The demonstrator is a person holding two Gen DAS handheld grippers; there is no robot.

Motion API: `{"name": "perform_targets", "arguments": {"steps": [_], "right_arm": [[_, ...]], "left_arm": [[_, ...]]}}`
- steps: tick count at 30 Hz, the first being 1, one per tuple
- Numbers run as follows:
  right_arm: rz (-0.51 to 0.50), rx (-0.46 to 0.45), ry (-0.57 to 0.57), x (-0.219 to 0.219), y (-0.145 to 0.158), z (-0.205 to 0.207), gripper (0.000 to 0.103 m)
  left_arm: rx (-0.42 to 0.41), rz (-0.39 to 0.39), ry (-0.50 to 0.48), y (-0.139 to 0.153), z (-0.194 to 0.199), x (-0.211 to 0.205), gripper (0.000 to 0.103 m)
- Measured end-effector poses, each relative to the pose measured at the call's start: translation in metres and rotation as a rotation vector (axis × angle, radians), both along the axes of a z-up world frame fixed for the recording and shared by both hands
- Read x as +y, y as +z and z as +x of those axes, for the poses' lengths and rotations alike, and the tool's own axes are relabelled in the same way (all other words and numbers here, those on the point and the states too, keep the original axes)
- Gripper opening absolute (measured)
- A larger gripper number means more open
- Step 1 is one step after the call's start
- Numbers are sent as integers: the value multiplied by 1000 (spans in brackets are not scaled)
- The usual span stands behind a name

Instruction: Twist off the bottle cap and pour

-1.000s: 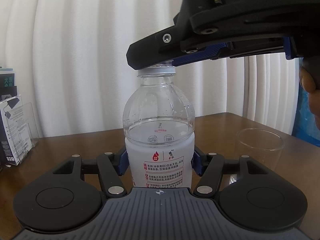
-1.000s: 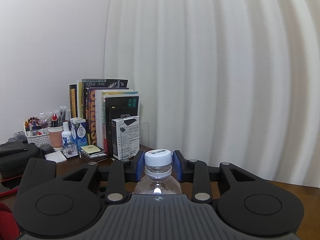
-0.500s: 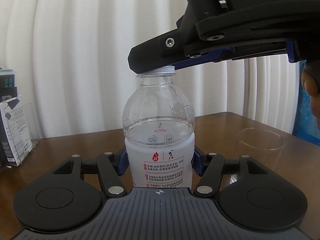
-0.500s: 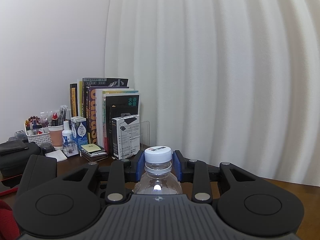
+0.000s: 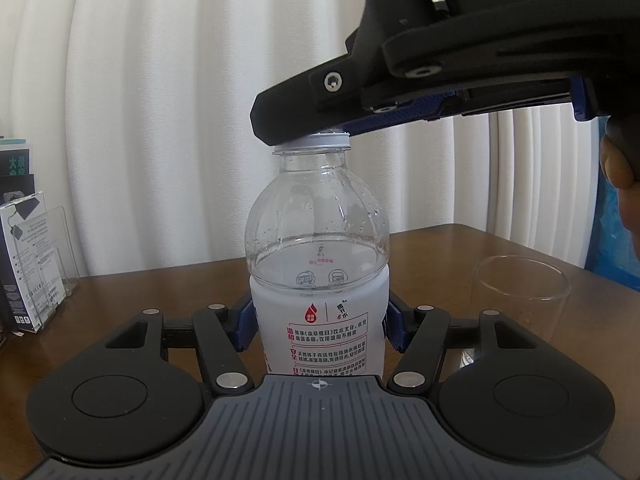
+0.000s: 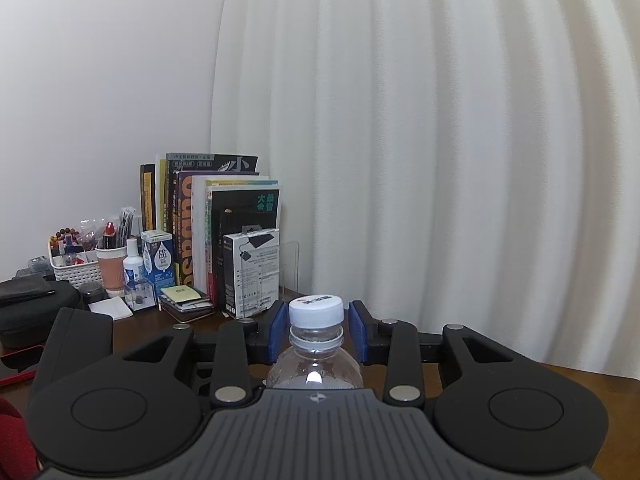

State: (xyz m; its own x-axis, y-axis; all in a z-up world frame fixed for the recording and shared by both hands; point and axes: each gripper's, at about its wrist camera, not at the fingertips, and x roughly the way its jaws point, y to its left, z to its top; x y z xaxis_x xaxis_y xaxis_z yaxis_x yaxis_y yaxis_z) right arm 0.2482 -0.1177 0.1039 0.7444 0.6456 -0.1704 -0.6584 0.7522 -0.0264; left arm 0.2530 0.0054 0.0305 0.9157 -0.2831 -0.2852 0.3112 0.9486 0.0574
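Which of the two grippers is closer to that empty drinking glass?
Left. The left gripper, clamped on the water bottle, sits beside the glass; the right gripper is higher, opening around the cap.

Left wrist view bright, backlit: daylight came through white curtain [image 5: 160, 100], black gripper parts near silhouette. Small highlights on clear bottle [image 5: 318, 248] and glass [image 5: 520, 292]. Right wrist view dimmer, cooler, flat light, soft shadows in curtain folds; one bright glint on bottle shoulder. Both sharp at centre; fisheye bent edges, dark vignette in upper corners.
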Motion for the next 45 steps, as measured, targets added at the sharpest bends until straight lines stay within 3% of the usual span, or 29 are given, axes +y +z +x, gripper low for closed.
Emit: {"name": "perform_targets", "arguments": {"steps": [6, 9, 16, 19, 23, 36, 45], "right_arm": [[-7, 1, 1, 2, 0, 1, 37], [-14, -1, -6, 3, 1, 1, 51], [-45, -30, 12, 5, 6, -1, 53], [-89, -35, 50, 3, 12, 3, 60], [-145, -39, 150, -2, 22, 12, 61], [-167, -8, 269, -3, 30, 30, 59], [-169, 5, 284, 3, 27, 34, 39]], "left_arm": [[-1, 0, 1, 0, 0, 0, 61], [-4, 2, 7, 0, -3, -4, 61], [-3, 3, 10, 0, -4, -4, 61], [-4, 5, 9, 0, -5, -3, 61], [-3, 3, 8, 1, -5, -3, 62], [0, 21, 9, -3, -6, -7, 62], [2, 21, 10, -3, -7, -9, 62]]}}
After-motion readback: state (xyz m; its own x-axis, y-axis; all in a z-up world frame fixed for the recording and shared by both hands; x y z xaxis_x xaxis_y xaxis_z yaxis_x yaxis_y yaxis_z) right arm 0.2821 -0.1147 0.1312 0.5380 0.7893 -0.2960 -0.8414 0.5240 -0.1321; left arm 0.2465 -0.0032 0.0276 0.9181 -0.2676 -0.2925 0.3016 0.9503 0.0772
